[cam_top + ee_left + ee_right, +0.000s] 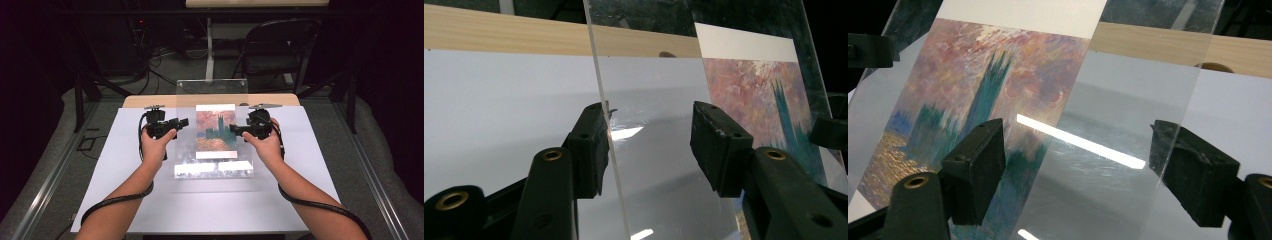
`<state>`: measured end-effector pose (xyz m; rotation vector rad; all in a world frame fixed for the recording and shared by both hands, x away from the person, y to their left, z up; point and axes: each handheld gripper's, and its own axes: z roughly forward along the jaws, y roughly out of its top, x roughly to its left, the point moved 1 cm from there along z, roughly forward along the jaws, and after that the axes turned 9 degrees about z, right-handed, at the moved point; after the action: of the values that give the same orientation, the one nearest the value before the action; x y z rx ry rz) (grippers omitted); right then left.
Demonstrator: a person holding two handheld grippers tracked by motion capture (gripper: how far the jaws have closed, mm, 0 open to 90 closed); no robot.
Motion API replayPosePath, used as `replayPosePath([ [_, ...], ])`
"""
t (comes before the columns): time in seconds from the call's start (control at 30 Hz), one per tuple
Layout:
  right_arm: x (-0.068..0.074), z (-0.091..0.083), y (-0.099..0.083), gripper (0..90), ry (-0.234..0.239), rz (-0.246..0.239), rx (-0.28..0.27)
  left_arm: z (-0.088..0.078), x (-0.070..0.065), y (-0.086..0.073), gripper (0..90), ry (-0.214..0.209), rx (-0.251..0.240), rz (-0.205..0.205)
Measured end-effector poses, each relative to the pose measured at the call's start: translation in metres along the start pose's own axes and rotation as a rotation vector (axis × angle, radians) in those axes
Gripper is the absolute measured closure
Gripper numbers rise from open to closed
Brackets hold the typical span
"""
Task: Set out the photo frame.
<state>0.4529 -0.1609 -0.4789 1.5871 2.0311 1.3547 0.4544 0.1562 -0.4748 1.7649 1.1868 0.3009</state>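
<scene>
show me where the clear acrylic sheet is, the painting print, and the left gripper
clear acrylic sheet (212, 170), high view, bright near edge.
painting print (216, 131), high view, middle of the picture.
left gripper (649, 142), left gripper view, midway between its fingers.

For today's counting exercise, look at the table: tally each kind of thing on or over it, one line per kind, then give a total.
Clear acrylic sheet: 1
Painted picture print: 1
White table mat: 1
Hand-held claws: 2, the left claw and the right claw
Total: 5
</scene>
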Motion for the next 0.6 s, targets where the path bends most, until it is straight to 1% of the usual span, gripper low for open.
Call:
replayPosePath([
  [0.07, 0.002, -0.003, 0.0, 22.0, -0.006, -0.011, -0.003, -0.006, -0.004, -0.001, 50.6, 0.001, -0.007, 0.018],
  [0.2, 0.009, -0.011, -0.002, 22.1, -0.021, -0.026, -0.011, -0.014, -0.009, -0.002, 51.8, 0.006, -0.024, 0.033],
  [0.27, 0.012, -0.014, -0.002, 22.4, -0.029, -0.038, -0.012, -0.016, -0.01, -0.002, 52.0, 0.008, -0.024, 0.039],
  [0.3, 0.013, -0.016, -0.002, 22.7, -0.033, -0.041, -0.007, -0.02, -0.012, -0.002, 52.4, 0.006, -0.027, 0.048],
  [0.33, 0.013, -0.016, -0.002, 22.7, -0.033, -0.041, -0.007, -0.02, -0.012, -0.002, 52.9, 0.006, -0.027, 0.048],
  [0.4, 0.016, -0.022, -0.003, 23.9, -0.037, -0.052, -0.011, -0.025, -0.016, -0.003, 53.6, 0.011, -0.031, 0.06],
  [0.47, 0.018, -0.025, -0.004, 24.2, -0.044, -0.058, -0.011, -0.027, -0.017, -0.003, 53.6, 0.01, -0.033, 0.064],
  [0.6, 0.023, -0.031, -0.007, 24.6, -0.055, -0.073, -0.024, -0.035, -0.024, -0.005, 53.8, 0.024, -0.04, 0.092],
])
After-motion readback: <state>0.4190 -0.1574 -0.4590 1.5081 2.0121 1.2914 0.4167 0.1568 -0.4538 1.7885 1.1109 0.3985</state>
